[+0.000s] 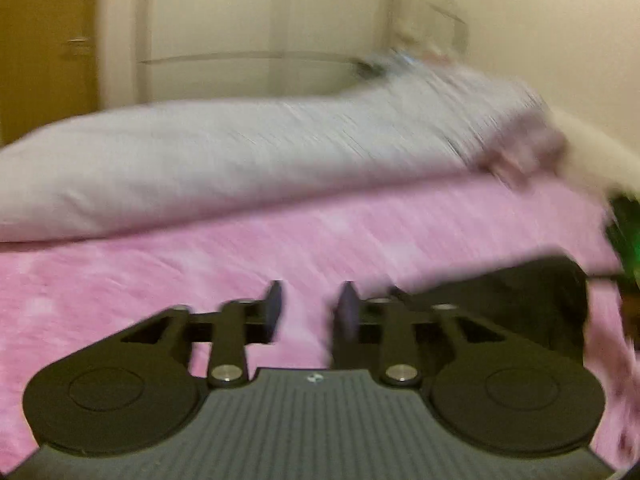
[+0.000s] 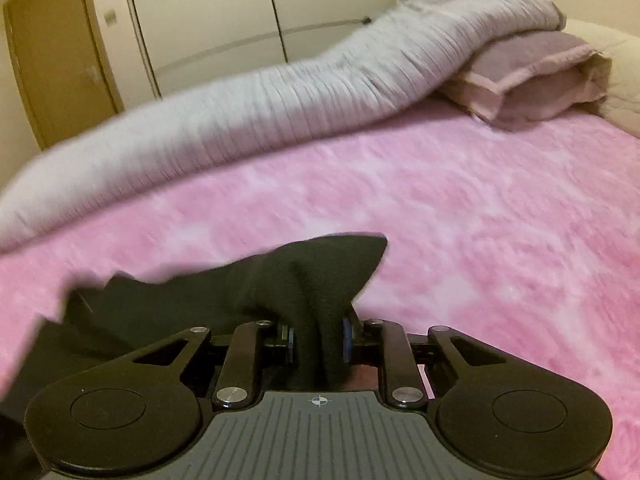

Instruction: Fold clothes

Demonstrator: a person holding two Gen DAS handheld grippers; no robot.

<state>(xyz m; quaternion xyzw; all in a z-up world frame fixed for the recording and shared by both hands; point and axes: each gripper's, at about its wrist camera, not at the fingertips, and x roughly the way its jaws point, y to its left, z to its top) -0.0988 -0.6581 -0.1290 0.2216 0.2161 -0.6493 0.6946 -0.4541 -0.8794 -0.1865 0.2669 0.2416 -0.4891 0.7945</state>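
A black garment (image 2: 248, 292) lies bunched on the pink fluffy bedspread (image 2: 460, 208). My right gripper (image 2: 318, 340) is shut on a fold of the black garment, which rises between the fingers and trails off to the left. In the left wrist view, which is motion-blurred, my left gripper (image 1: 310, 312) is open and empty above the pink bedspread (image 1: 200, 272). The black garment (image 1: 512, 304) shows to its right, close to the right finger, apart from it as far as I can tell.
A rolled grey duvet (image 2: 260, 120) runs along the far side of the bed. A mauve pillow (image 2: 532, 76) lies at the back right. White wardrobe doors (image 2: 224, 16) and a wooden door (image 2: 52, 64) stand behind the bed.
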